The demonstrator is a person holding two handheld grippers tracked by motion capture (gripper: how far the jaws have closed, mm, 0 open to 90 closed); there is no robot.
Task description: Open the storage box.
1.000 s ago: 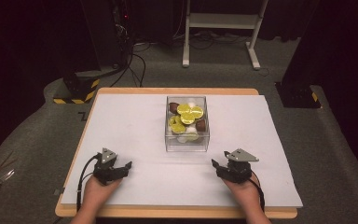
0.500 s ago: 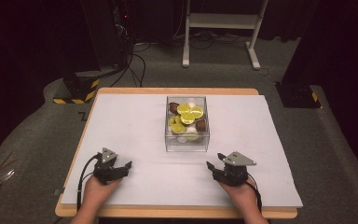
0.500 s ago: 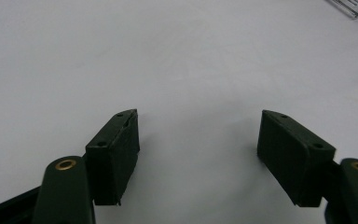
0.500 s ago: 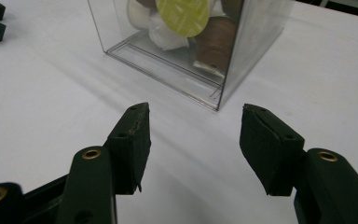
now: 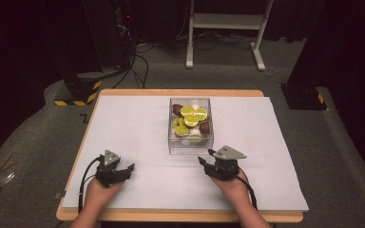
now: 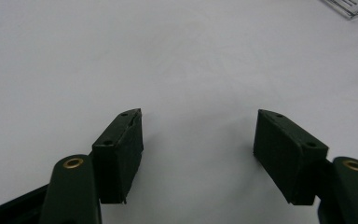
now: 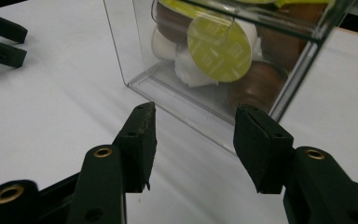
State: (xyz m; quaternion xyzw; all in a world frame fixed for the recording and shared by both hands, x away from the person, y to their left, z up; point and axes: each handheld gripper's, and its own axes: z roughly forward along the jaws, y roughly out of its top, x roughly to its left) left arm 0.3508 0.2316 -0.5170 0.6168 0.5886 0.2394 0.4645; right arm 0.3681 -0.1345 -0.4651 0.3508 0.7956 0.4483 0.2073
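Starting nearest the person: both hands come in from the bottom edge of the high view, each holding a gripper low over the white sheet (image 5: 138,123) that covers the wooden table (image 5: 180,92).

The left gripper (image 5: 129,169) sits near the front left of the sheet, well apart from everything else. Its jaws are spread wide with nothing between them, just bare white surface in the left gripper view (image 6: 198,154), though they've just been closing a bit. A corner of the clear box peeks in at the top right of that view.

The right gripper (image 5: 206,156) is up closer, just in front of the clear plastic box (image 5: 191,145) and a little to its right. The jaws stand at a middling gap, they've just been closing, and nothing is between the pads. In the right gripper view (image 7: 195,140) they point straight at the lower near edge of the box, close to it but not touching, with the box's near right corner just beyond the right-hand pad.

The box itself stands upright around the middle of the sheet, slightly toward the far side. From above it's a rectangle with its long axis running away from the person, short side facing the grippers, open top up. Inside is a loose pile of coffee capsules (image 5: 190,119): yellow-green foil lids, brown bodies and a few white ones, tipped every which way. One yellow-lidded capsule (image 7: 220,46) faces the near wall.
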